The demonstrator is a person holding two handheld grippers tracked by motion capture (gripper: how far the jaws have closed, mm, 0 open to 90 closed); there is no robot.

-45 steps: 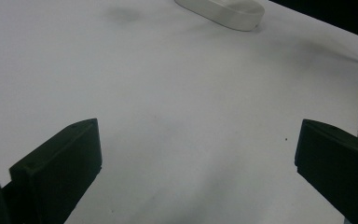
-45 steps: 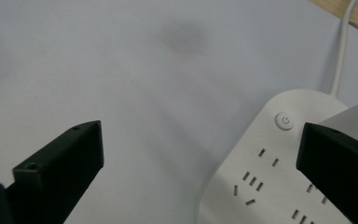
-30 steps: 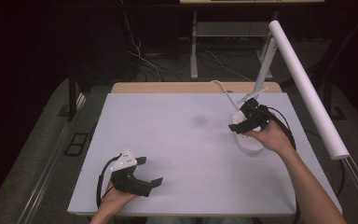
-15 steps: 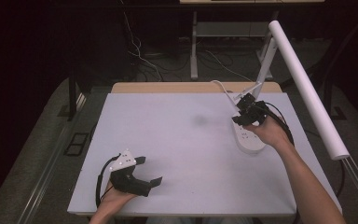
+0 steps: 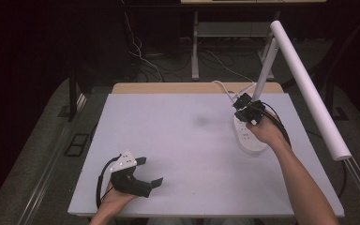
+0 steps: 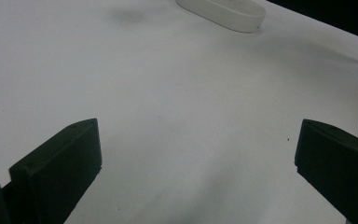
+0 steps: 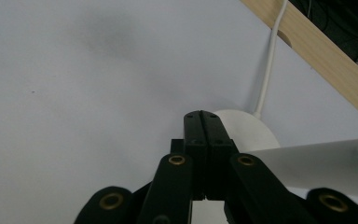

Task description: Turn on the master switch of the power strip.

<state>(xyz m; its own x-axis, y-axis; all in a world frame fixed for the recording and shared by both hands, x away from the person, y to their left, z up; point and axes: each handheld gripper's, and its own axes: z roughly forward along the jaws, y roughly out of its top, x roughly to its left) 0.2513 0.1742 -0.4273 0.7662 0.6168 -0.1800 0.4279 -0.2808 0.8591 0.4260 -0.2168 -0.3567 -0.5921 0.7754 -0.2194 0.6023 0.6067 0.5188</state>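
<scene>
My right gripper hangs over the far end of a white power strip, close to the round base of a white desk lamp. Its jaws have just been closing. In the right gripper view they stand pressed together with nothing between them, tips pointing at the lamp base. My left gripper rests on the white table top near the front left, jaws wide open and empty. The power strip lies far ahead of it.
The lamp's slanted arm rises from the back right, and its long white tube head hangs over the table's right edge. A white cable runs from the base over the wooden back edge.
The right gripper's jaws have closed on nothing, and the hand has edged toward the lamp base, uncovering more of the power strip. The left gripper has stayed put.
</scene>
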